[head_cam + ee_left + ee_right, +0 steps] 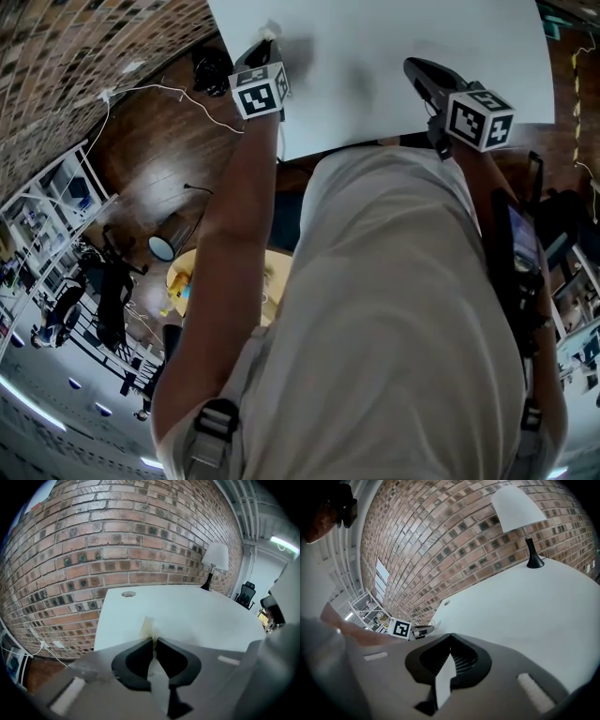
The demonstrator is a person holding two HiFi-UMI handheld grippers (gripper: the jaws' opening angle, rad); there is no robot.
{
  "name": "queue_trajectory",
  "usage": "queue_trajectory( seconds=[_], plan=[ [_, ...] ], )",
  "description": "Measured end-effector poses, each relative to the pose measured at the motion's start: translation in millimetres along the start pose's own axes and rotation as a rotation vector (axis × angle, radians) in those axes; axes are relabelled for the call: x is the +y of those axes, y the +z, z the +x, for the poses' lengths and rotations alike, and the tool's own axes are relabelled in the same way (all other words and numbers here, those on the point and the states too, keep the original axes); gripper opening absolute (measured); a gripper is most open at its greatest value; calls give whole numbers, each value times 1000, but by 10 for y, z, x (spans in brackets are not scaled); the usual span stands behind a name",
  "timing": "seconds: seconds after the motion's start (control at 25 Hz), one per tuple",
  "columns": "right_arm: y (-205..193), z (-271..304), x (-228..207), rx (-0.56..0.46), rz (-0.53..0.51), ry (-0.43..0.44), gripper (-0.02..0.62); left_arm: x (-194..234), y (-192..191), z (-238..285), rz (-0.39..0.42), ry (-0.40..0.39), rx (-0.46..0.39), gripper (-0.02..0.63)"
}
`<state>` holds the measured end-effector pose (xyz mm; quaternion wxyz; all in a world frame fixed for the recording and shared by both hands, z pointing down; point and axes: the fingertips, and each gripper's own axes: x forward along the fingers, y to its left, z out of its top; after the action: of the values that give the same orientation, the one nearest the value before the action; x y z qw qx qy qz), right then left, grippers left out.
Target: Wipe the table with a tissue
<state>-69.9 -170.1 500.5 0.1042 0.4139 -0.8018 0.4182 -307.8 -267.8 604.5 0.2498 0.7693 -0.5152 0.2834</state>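
Note:
The white table (375, 75) lies ahead of me, and both grippers hang over its near edge. My left gripper (267, 42) is at the near left corner, shut on a pale tissue (271, 31). In the left gripper view the tissue (148, 626) pokes out a little past the closed tips of that gripper (153, 638), above the table top (187, 611). My right gripper (417, 67) is over the near right part of the table. Its jaws (451, 634) meet with nothing between them.
A white-shaded lamp (518, 506) stands at the far end of the table by the brick wall (117, 536). A round cable hole (128, 594) sits near the wall edge. A black office chair (247, 592) is beyond the table. Cables, shelves and a round yellow table (187, 281) are at floor level on the left.

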Motion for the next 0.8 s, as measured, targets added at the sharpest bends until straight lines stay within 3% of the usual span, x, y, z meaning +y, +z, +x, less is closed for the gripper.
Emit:
queue_trajectory(
  seconds=[0.28, 0.48, 0.64, 0.8],
  plan=[
    [-60, -50, -3, 1, 1, -14, 9, -134, 62, 68, 28, -61, 18, 34],
    [-89, -40, 44, -3, 6, -1, 9, -488, -105, -49, 118, -107, 29, 34],
    [-61, -24, 83, -10, 0, 10, 9, -625, -300, -196, 137, -138, 62, 34],
    [-13, -33, 99, -18, -6, 15, 9, -506, -515, -388, 171, -108, 125, 35]
  ],
)
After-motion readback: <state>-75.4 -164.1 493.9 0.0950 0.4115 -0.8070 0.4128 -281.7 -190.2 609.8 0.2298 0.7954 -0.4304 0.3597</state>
